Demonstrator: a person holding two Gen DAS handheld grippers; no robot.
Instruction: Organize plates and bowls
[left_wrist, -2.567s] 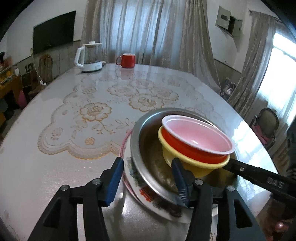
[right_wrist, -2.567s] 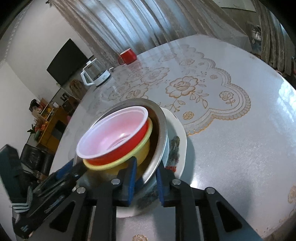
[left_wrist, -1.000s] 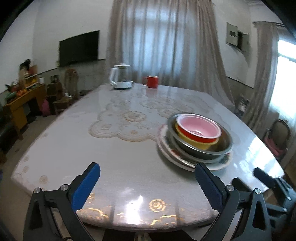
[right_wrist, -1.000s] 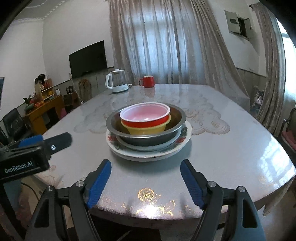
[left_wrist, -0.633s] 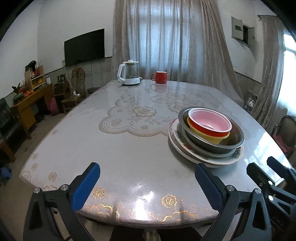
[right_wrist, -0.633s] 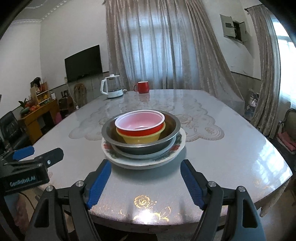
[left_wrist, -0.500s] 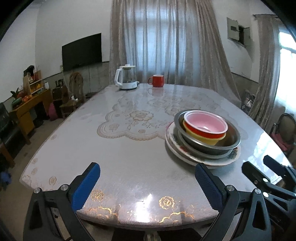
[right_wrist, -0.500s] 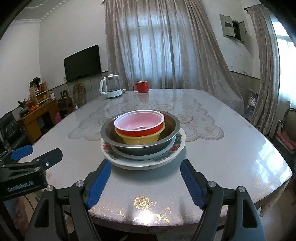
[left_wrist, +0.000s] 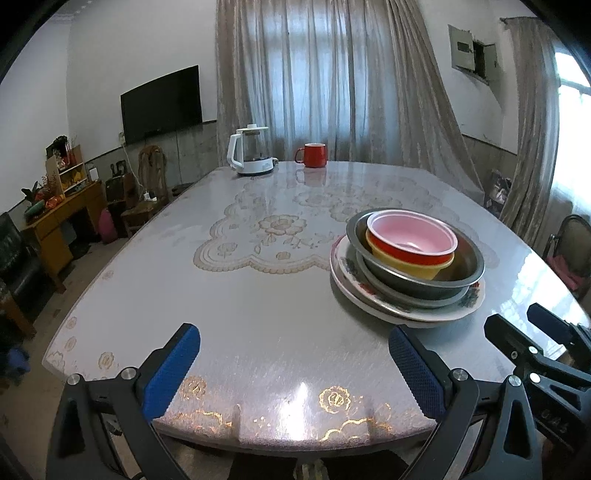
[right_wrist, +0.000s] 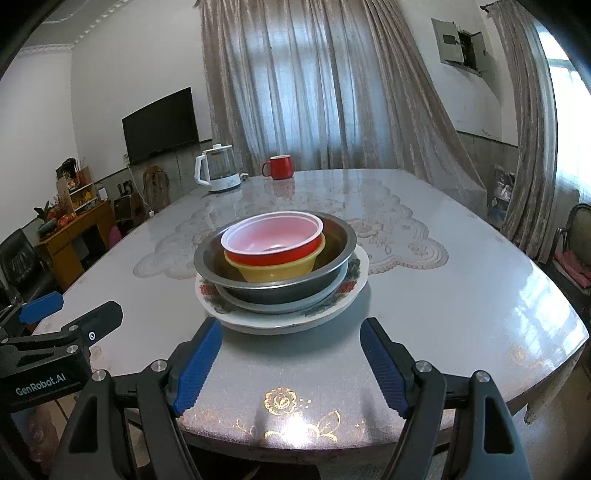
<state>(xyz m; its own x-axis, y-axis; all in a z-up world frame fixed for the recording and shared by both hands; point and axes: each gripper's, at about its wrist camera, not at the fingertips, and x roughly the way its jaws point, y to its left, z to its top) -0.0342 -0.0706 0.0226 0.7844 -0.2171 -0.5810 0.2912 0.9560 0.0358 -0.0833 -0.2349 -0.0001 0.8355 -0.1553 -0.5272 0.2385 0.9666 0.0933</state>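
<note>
Both claws hang wide and empty over the near edge of the table (right_wrist: 461, 280): the right gripper (right_wrist: 291, 354) sits just short of the stack, the left gripper (left_wrist: 295, 365) off to its side. On the plate (right_wrist: 354, 284) rests a steel bowl (right_wrist: 332, 236); nested inside that are a yellow bowl (right_wrist: 275, 271) and, topmost, a red bowl (right_wrist: 273, 251). A kettle (right_wrist: 218, 173) and red mug (right_wrist: 280, 167) stand at the far end.
</note>
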